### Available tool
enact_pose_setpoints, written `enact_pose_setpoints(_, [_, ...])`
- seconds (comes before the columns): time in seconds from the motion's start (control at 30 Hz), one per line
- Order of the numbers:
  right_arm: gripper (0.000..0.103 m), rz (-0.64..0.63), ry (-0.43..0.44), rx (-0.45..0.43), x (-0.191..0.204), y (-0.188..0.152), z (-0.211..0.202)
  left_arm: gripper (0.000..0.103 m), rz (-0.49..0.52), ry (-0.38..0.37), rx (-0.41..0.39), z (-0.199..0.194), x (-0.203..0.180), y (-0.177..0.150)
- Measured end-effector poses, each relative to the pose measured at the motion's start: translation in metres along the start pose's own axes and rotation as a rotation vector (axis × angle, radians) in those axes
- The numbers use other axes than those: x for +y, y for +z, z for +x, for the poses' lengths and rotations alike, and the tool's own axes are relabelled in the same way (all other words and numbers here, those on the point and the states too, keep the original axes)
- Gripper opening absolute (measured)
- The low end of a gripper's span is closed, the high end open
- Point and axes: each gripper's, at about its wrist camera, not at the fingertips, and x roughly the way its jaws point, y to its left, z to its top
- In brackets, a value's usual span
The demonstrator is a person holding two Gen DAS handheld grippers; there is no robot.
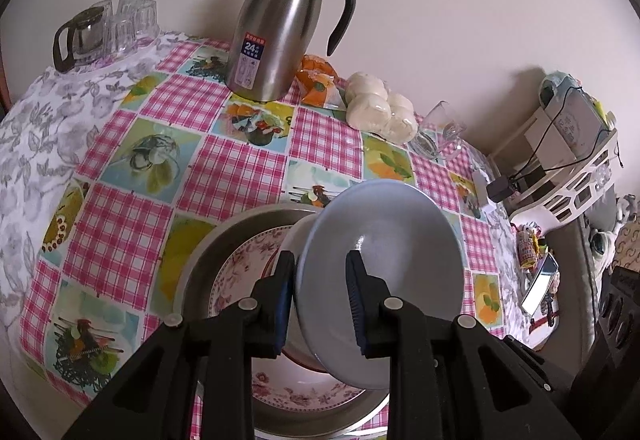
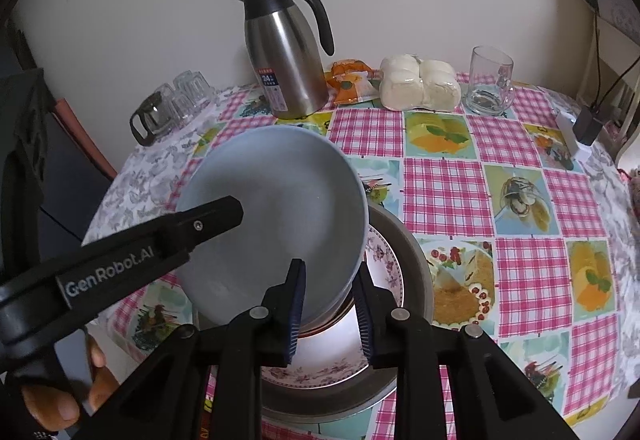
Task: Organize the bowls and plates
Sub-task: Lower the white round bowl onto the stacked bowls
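Blue bowl [image 2: 276, 216] is up off the stack, tilted on edge, carried by both grippers over the steel basin [image 2: 416, 260], which sits on the counter [image 2: 532, 200] w/ a floral plate [image 2: 384, 264] inside. A red-rimmed dish lies under the bowl, partly hidden.

Left gripper [image 1: 320, 300] pinches the bowl's rim at approx 9 o'clock of the bowl in the right wrist view: one pad inside, one outside the wall. Right gripper [image 2: 330, 306] pinches the rim at approx 5 o'clock, again pads either side of the wall. Neither is spread; both narrow, clamped on the bowl.

Step in hand, prob: lift the bowl clear of the basin & set it aside, or re-seat it on the stack.

To do it well:
- Keep both pinches firm; glazed rim looks slick, so no slackening mid-carry.
- Move both hands together, same speed, else the bowl twists btwn grips.
- Level the bowl before lowering.
- Clear the basin rim first, then go sideways.
- Mind the flask [image 2: 288, 60] at 12 o'clock & the glass mug [image 2: 490, 82] at 1 o'clock.
- Release one gripper only once the bowl rests flat.
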Motion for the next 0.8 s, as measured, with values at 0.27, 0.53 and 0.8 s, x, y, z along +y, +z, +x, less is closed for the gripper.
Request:
enact_pose_setpoints(0.27, [0.028,-0.013,-0.047,0.023,0.002,0.000,0.009,0.025,-0.016,0.014,0.012,0.005,0.006,-0.001])
enact_pose_setpoints(0.53, [0.041,-0.044,-0.056,-0.003,0.009,0.001,0.003,0.026,-0.022,0.005,0.008,0.004,0.007,0.000])
enact_pose_setpoints(0.8, [0.042,-0.020,-0.063,-0.020,0.001,0.003,-0.004,0.034,0.004,0.017,-0.019,-0.004,0.002,0.000])
